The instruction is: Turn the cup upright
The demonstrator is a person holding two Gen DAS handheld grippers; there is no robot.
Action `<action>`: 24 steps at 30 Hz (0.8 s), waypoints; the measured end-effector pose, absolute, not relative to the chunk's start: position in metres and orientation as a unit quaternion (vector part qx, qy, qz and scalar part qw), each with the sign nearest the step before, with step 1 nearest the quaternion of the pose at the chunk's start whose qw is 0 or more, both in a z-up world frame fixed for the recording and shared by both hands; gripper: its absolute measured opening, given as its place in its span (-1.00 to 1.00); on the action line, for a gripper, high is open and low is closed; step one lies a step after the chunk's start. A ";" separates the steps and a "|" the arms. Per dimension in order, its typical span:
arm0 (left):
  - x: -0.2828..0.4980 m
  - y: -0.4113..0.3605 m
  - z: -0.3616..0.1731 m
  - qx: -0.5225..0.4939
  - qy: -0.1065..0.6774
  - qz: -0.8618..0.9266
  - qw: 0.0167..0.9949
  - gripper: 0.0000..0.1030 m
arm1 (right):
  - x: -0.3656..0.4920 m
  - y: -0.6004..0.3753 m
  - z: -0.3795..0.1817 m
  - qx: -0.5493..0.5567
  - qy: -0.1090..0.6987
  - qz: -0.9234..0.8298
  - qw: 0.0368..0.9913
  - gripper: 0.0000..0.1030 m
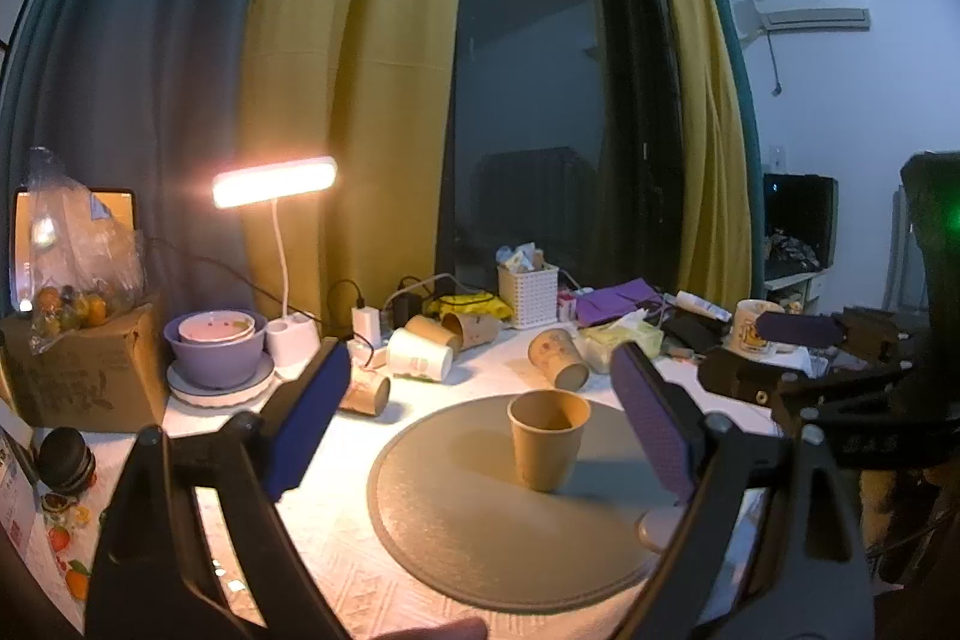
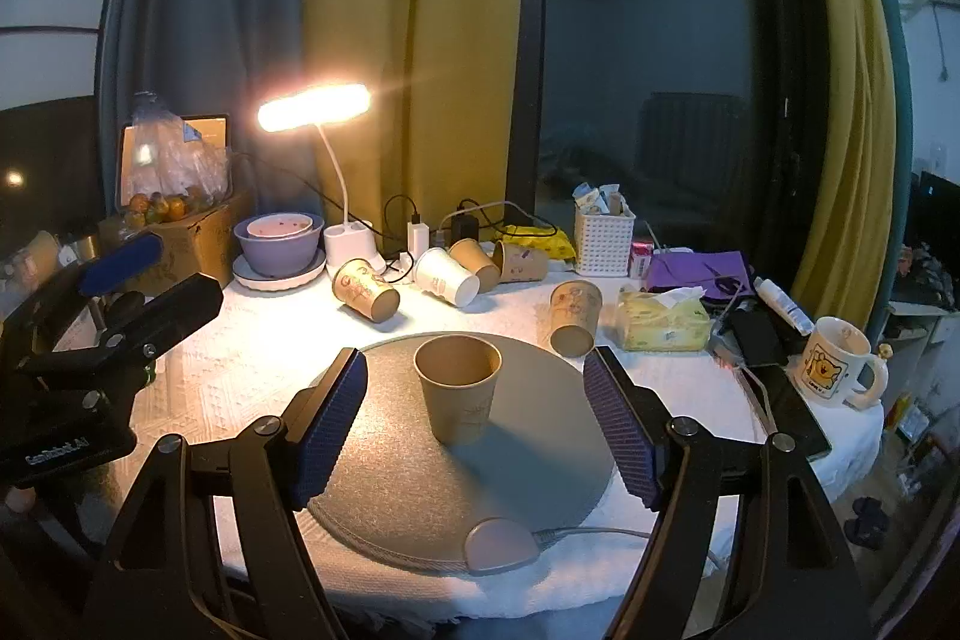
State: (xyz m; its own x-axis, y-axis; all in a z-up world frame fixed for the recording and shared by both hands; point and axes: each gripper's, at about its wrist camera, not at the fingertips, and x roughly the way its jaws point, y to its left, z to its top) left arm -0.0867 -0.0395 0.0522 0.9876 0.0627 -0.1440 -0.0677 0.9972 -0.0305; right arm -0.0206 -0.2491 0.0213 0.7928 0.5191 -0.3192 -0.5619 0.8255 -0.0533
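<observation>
1. Left wrist view: the left gripper [image 1: 480, 418] hangs above the near edge of the table with its jaws spread wide, and nothing sits between the blue pads [image 1: 306, 430].
2. The brown paper cup [image 1: 547, 439] stands upright, mouth up, on the round grey mat [image 1: 456, 532] — it is framed between the two fingers but well apart from both.
3. The right gripper [image 2: 474, 418] is likewise parted wide and holds nothing; its pads [image 2: 330, 427] flank the cup [image 2: 459, 388] without touching it.
4. In the right wrist view the cup sits toward the far half of the mat [image 2: 408, 466], casting a shadow toward the camera.
5. The left gripper's dark body shows at the left edge of the right wrist view, off the mat over the white tablecloth [image 2: 252, 340].
6. Behind the mat several paper cups lie on their sides: a printed one [image 2: 365, 290] left of centre, a white one [image 2: 447, 276], two brown ones [image 2: 521, 261] near the cables, and another [image 2: 575, 316] just beside the mat's far right rim.
7. A lit desk lamp [image 2: 313, 107] shines from the back left — below it a purple bowl [image 2: 277, 247] rests on a white plate.
8. A white basket [image 2: 603, 239], a yellow tissue pack [image 2: 663, 322] and a cartoon mug [image 2: 837, 361] stand along the right.
</observation>
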 end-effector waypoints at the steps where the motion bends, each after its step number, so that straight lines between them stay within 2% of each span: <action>1: -0.086 -0.039 0.051 -0.018 0.073 0.032 0.997 0.74 | -0.020 -0.248 0.021 -0.072 0.148 0.286 0.944 0.51; 24: -0.082 -0.041 0.048 -0.028 0.091 0.028 0.995 0.74 | -0.013 -0.248 0.013 -0.068 0.162 0.285 0.942 0.51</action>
